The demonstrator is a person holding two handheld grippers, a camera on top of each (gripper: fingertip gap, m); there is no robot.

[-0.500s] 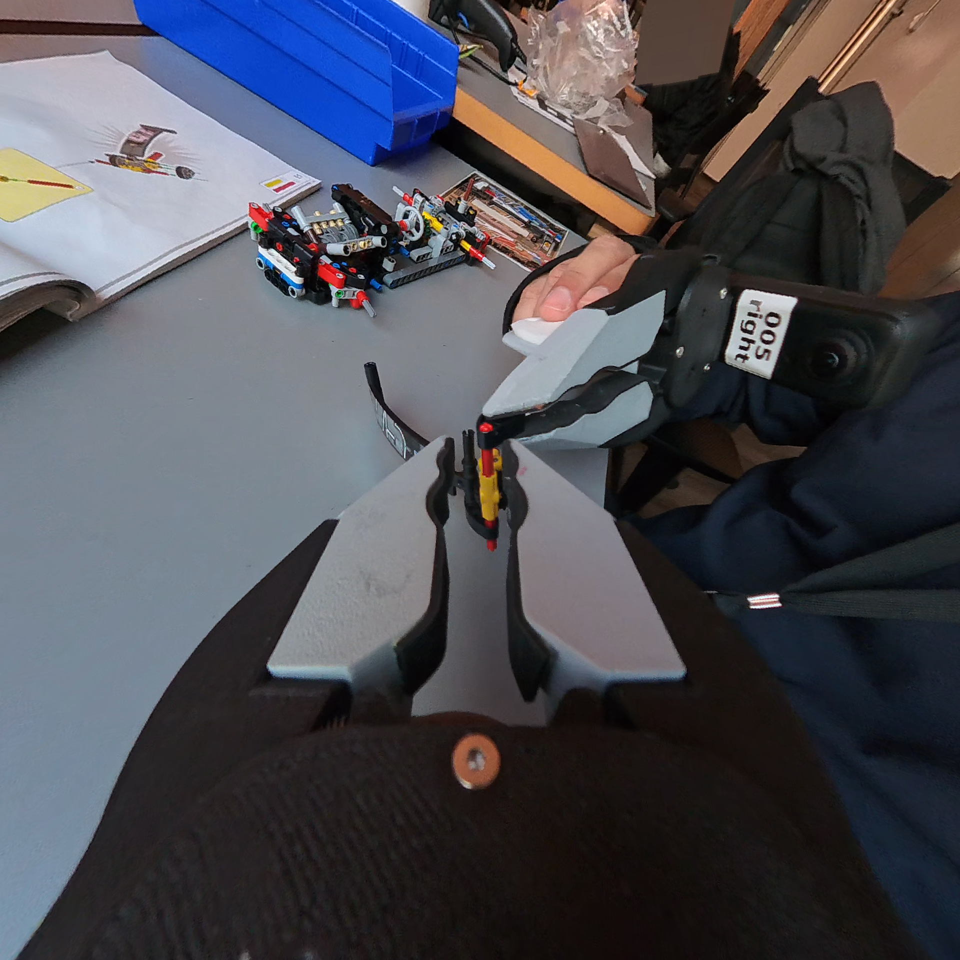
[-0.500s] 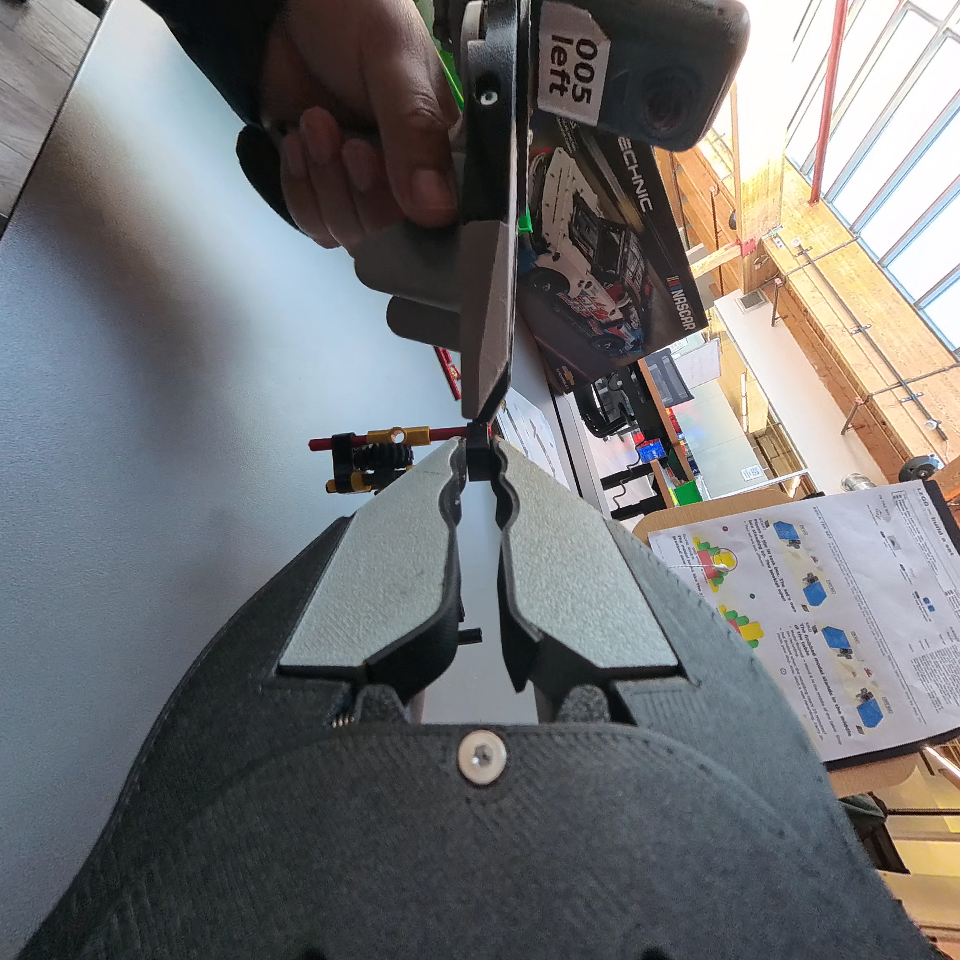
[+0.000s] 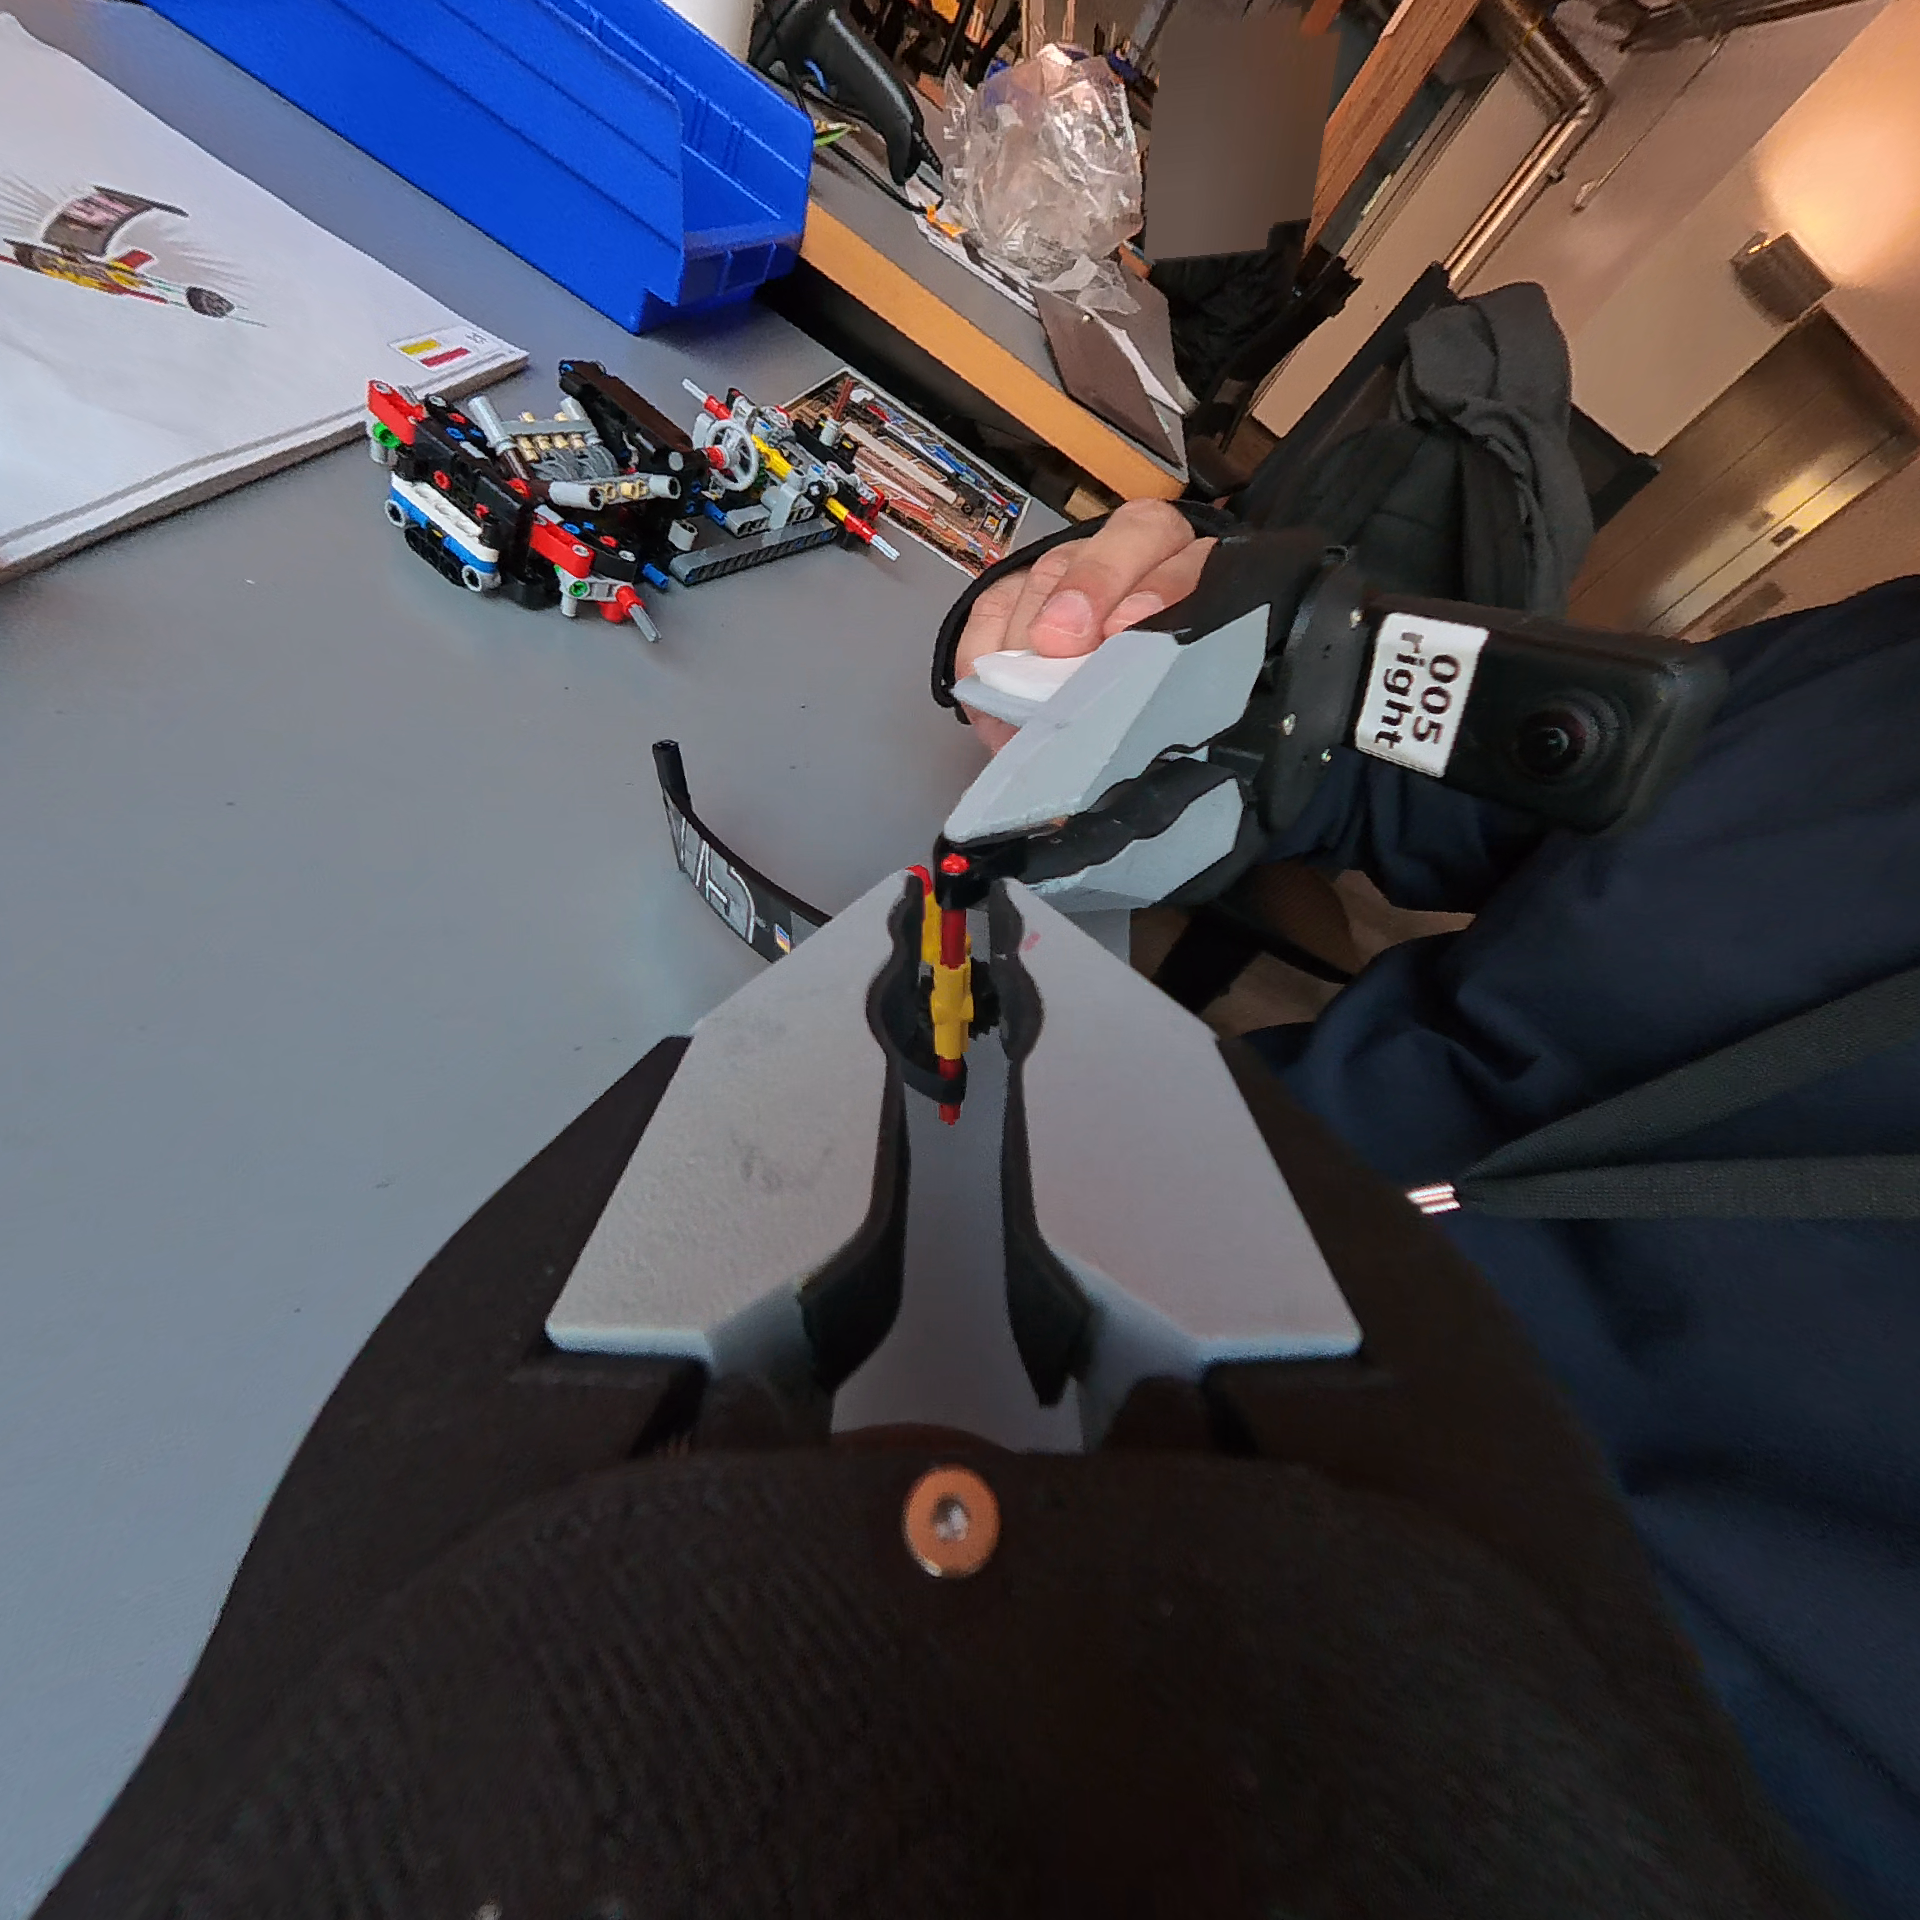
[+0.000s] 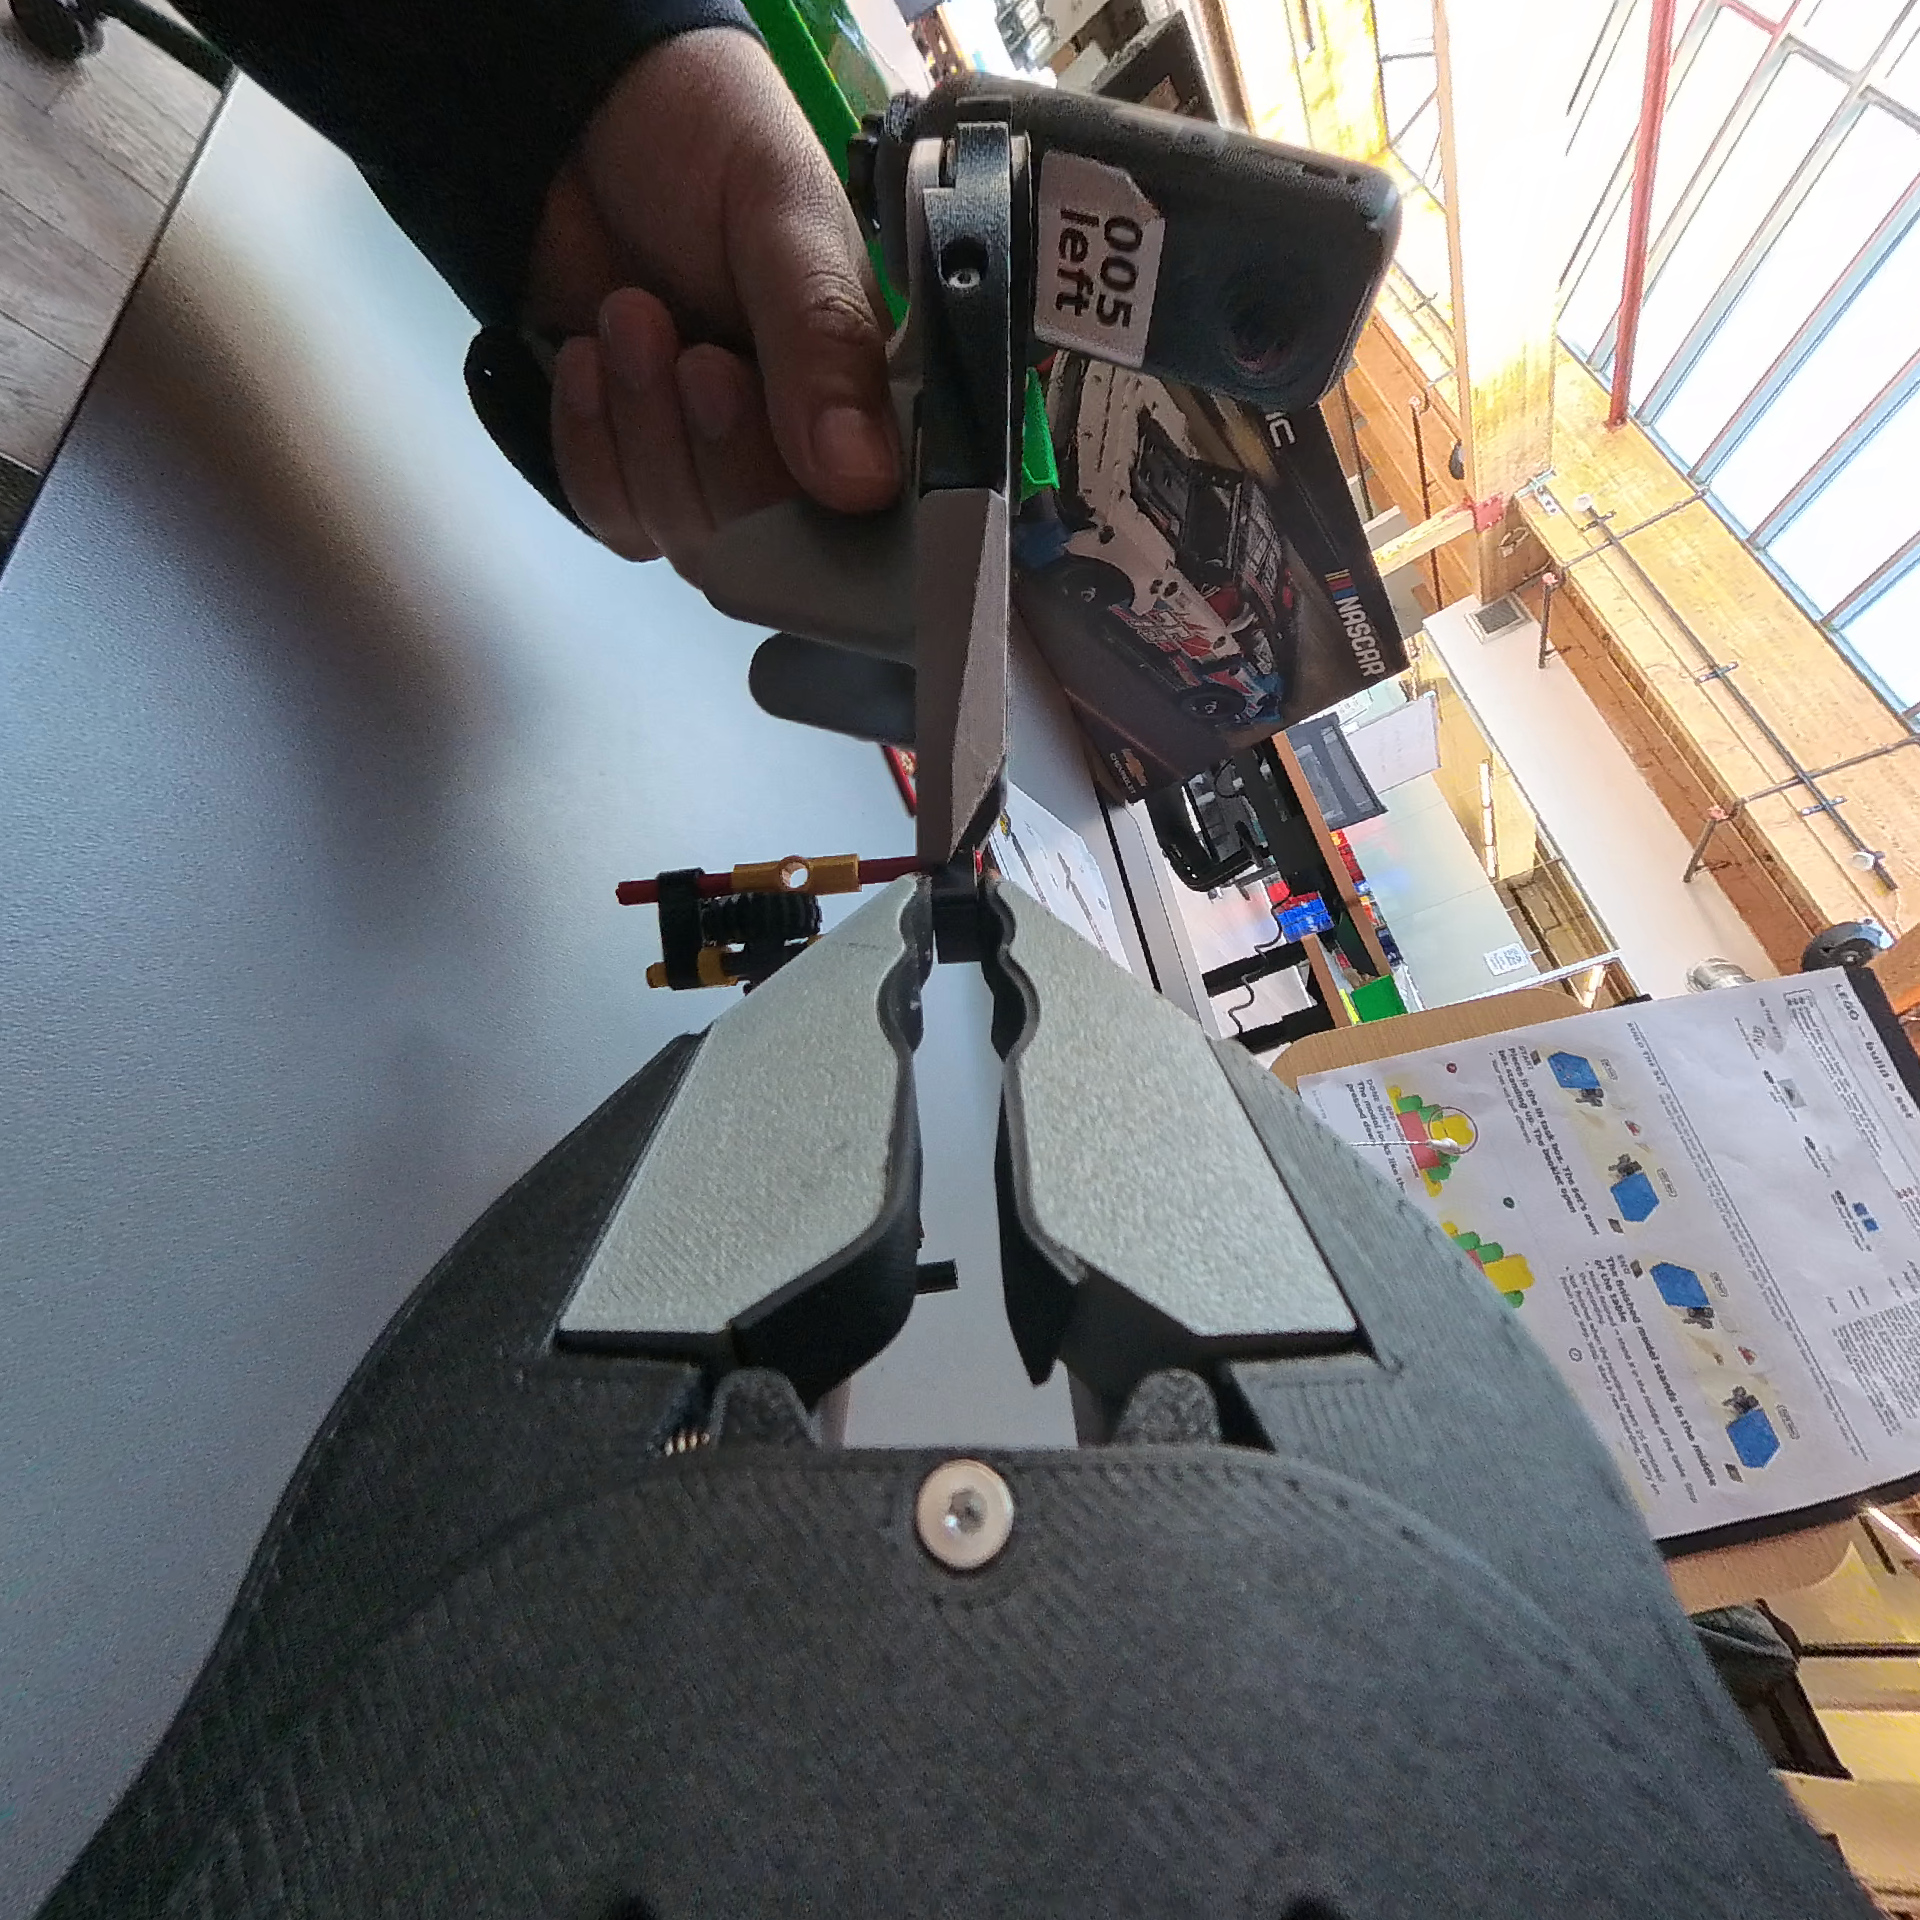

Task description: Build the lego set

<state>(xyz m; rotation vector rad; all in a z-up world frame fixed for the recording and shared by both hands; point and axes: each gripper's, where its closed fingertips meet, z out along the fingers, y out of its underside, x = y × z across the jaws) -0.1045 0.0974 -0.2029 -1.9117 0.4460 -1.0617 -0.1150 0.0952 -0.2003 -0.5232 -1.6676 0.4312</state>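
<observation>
A small assembly (image 3: 948, 997) of a red axle, a yellow connector and black gears sits between my left gripper's (image 3: 951, 894) fingertips. The pads are closed against it. In the right wrist view the assembly (image 4: 748, 914) sticks out sideways from the left gripper (image 4: 951, 847), which points down from above. My right gripper (image 4: 956, 904) is shut on a black piece (image 4: 956, 930) at the end of the red axle. In the left wrist view the right gripper (image 3: 951, 857) reaches in from the right and meets my left fingertips. Both are held above the grey table (image 3: 260, 883).
A partly built model (image 3: 582, 488), an open booklet (image 3: 187, 343), a blue bin (image 3: 582, 135), a sticker sheet (image 3: 914, 478) and a curved black strip (image 3: 717, 862) are on the table. A box with a car picture (image 4: 1195, 582) and a printed sheet (image 4: 1662, 1226) lie beyond. Less than 4 cm separates the two grippers' tips. From either gripper's tips it is about 25 cm to the partly built model (image 3: 582, 488).
My left fingers have closed in from a wider gap onto the assembly. The right gripper has stayed shut on the black piece at the axle's end.
</observation>
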